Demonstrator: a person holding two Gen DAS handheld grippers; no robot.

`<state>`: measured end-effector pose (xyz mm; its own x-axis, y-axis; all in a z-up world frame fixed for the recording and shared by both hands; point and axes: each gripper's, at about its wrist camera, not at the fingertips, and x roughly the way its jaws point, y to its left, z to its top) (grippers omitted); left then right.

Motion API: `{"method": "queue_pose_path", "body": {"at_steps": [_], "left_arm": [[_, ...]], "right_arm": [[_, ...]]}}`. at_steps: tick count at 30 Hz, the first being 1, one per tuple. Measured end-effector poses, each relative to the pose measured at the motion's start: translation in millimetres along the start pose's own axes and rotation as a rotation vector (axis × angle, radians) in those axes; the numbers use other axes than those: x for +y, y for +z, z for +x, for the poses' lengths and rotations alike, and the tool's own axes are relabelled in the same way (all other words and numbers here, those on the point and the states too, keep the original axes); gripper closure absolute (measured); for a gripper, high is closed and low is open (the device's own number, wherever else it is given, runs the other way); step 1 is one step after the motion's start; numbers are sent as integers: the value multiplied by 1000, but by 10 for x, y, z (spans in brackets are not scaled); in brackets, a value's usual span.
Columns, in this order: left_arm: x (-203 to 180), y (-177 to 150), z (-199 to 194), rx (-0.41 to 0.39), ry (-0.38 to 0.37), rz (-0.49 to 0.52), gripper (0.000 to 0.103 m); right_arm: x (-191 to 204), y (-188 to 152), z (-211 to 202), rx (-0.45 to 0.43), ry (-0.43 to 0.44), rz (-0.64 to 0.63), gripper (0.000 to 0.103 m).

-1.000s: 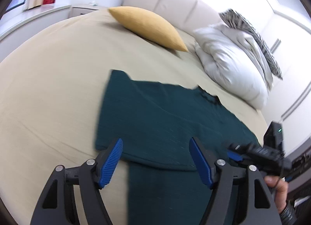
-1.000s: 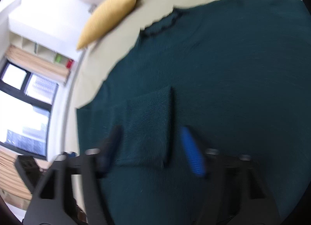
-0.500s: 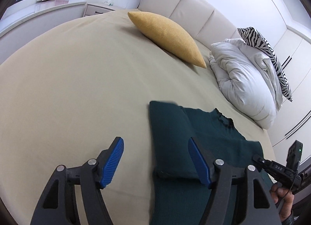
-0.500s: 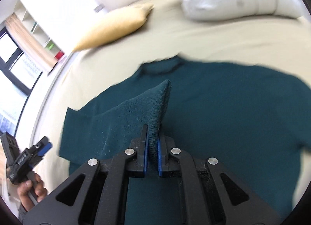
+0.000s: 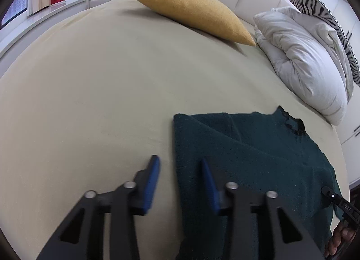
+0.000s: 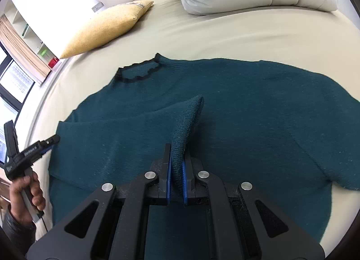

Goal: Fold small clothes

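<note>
A dark teal knit sweater [image 5: 258,158] lies flat on the beige bed [image 5: 90,102], collar toward the pillows. My left gripper [image 5: 179,161] straddles the sweater's folded left edge. Its jaws are closing, the fabric edge lies between them, and the blue pads stand apart from it. My right gripper [image 6: 176,154] is shut on the cuff of a sleeve [image 6: 186,114], which it holds raised over the sweater's body [image 6: 258,107]. In the right wrist view the left gripper [image 6: 52,139] shows at the far left, in a person's hand.
A yellow pillow [image 5: 191,10] lies near the headboard, with a white duvet [image 5: 303,57] and a zebra-striped pillow [image 5: 315,1] to its right. Bare bed sheet stretches left of the sweater. Shelves and a window [image 6: 13,75] stand beyond the bed's left side.
The left gripper has slid left to the sweater's folded edge and its jaws have narrowed. The right gripper has shut on the sleeve cuff and lifted it over the sweater.
</note>
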<state>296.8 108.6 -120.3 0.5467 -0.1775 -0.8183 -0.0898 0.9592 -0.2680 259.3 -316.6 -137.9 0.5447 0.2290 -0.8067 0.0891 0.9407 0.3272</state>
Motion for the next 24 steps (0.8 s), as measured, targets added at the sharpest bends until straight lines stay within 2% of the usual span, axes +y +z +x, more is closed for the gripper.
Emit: {"method": "queue_pose_path", "body": {"at_steps": [1,2,4,8,11,13,16,18,19,21,23,24], "left_arm": [[-34,-6,22,7,3,22,83],[-64,-13,28,7,10,41,84],[-106,-5,18,-6,23,70,94],[-183,33,-20,-41,57,150,95],[-201,39,-30,-66,86,202,95],[-165,41,-5,-65,92,206,95],[-130,-5,40,-77,105,225,95],[-102,-32,76,-80,106,216,95],[-97,-41,79,-83,106,211,95],[-86,-45,65,-87,97,198,95],[-6,-13,20,-80,43,145,93],[39,1,-18,-74,32,119,88]], "right_arm": [[-16,-3,-4,-2,-5,4,97],[-68,-40,-12,-3,-2,6,97],[-83,-61,-33,-7,-6,7,97],[-36,-116,-118,-20,-24,-15,97],[-16,-81,-145,-18,7,10,97],[29,-36,-166,-28,25,20,97],[126,22,-107,-22,2,-23,97],[57,7,38,17,-44,-30,97],[-72,-21,173,53,-38,13,97],[-223,-47,199,44,31,95,98],[-173,-42,164,34,18,83,97],[-119,-40,154,31,2,58,97]]}}
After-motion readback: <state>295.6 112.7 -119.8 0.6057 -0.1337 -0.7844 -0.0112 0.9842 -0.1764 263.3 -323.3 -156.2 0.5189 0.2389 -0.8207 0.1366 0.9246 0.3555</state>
